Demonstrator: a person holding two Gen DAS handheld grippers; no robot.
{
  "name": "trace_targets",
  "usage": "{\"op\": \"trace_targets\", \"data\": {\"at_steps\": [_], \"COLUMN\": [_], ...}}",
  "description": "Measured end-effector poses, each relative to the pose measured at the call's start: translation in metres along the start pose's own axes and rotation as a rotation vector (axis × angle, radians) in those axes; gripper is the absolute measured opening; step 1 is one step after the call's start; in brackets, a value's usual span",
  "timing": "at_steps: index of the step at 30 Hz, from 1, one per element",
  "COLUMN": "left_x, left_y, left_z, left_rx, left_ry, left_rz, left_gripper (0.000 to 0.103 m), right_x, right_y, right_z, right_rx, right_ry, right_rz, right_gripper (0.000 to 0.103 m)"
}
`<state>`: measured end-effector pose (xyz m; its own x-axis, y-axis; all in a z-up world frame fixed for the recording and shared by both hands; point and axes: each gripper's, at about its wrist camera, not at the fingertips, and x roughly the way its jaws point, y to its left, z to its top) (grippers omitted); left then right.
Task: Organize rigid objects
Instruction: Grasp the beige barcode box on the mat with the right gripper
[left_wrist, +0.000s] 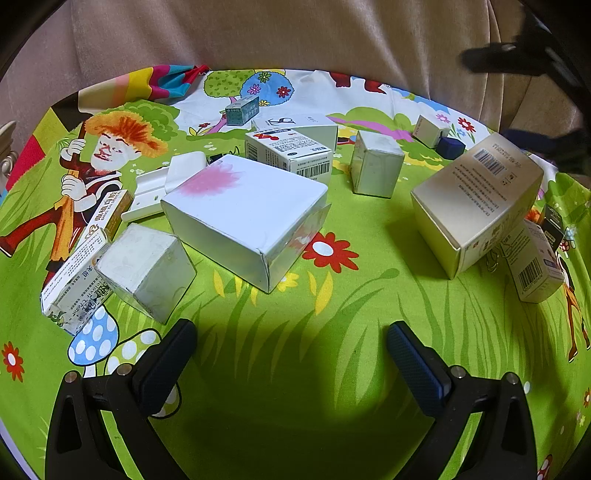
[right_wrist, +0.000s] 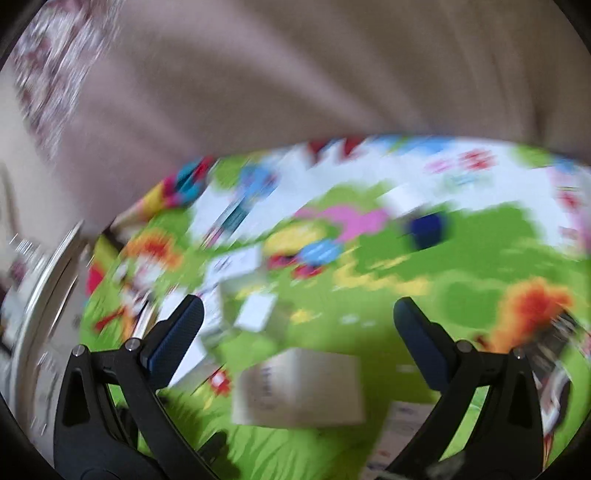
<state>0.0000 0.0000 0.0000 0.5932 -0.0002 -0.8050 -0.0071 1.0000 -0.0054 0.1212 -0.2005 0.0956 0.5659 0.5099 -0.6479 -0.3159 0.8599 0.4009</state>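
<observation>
Beige sofa (left_wrist: 295, 33) behind, cartoon cloth (left_wrist: 369, 295)

a bright green cartoon-print cloth (left_wrist: 369, 302) covers the surface; on it lie a big white box (left_wrist: 243, 210), a gold box (left_wrist: 476, 206) to the right, and smaller cartons scattered around.

Flat box (left_wrist: 245, 218) lies between cube (left_wrist: 147, 271) and tall carton (left_wrist: 476, 206)

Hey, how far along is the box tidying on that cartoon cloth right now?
Nothing looks sorted yet. The white box with the pink flower, the gold barcode box, the silver cube and the medicine carton lie scattered at odd angles on the cartoon cloth. Nothing is in hand: the left tongs and right tongs are both open and empty. The right view is motion-blurred. All the gathering is left.
</observation>
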Motion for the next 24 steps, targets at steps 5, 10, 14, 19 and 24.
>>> {"op": "trace_targets", "data": {"at_steps": [5, 10, 14, 19, 24], "left_x": [-0.002, -0.013, -0.023, -0.031, -0.041], "left_y": [0.001, 0.005, 0.020, 0.041, 0.051], "left_z": [-0.002, -0.015, -0.029, -0.040, -0.052], "left_rx": [0.013, 0.093, 0.108, 0.073, 0.038], "left_ry": [0.007, 0.038, 0.056, 0.054, 0.029], "left_rz": [-0.010, -0.066, -0.078, -0.054, -0.029], "left_gripper": [0.103, 0.103, 0.103, 0.103, 0.103], "right_x": [0.012, -0.017, -0.033, -0.026, 0.004], "right_y": [0.014, 0.019, 0.029, 0.040, 0.043], "right_z": [-0.028, -0.086, -0.129, -0.138, -0.132], "right_rx": [-0.139, -0.252, -0.367, -0.452, -0.456], "right_ry": [0.087, 0.139, 0.199, 0.212, 0.227], "right_rz": [0.061, 0.151, 0.159, 0.072, -0.057], "right_gripper": [0.081, 0.073, 0.073, 0.075, 0.075]}}
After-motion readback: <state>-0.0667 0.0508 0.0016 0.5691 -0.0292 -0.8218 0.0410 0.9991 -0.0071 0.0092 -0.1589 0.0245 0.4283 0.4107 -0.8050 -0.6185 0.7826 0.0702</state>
